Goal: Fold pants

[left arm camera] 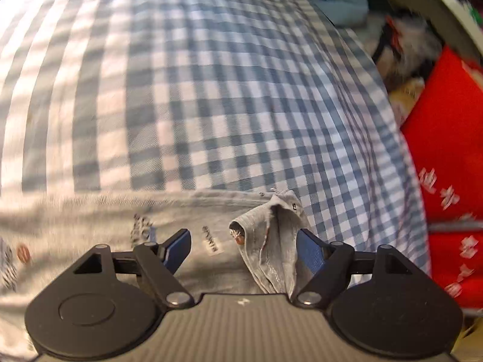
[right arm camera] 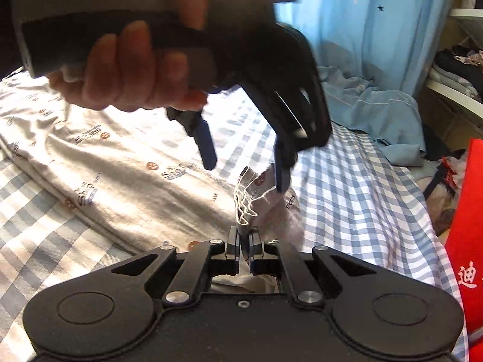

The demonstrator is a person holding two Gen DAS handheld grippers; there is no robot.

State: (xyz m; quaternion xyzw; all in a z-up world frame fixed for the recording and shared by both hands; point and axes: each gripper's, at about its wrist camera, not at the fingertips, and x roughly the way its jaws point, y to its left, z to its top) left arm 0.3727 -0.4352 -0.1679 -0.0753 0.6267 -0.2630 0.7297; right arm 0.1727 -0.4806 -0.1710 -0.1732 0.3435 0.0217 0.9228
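Blue-checked bedsheet (right arm camera: 347, 181) carried the grey printed pants (right arm camera: 126, 163), spread mostly flat and barely folded; the right gripper (right arm camera: 244, 242) was clenched on a bunched corner near the bed's right edge; the left gripper (left arm camera: 244, 249) hung released around it.

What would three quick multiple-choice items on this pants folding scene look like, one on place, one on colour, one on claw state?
1. Where do the pants lie?
A. On a checked bedsheet
B. On a wooden floor
C. In a basket

2. What colour is the bag beside the bed?
A. Green
B. Red
C. Yellow

3. How is the right claw?
A. Wide open
B. Out of view
C. Shut on a bunched pants corner

Answers: 1 A, blue-and-white bedsheet shows around the fabric. 2 B, red with white characters. 3 C, its fingers pinch the cloth, while the left claw stands open.
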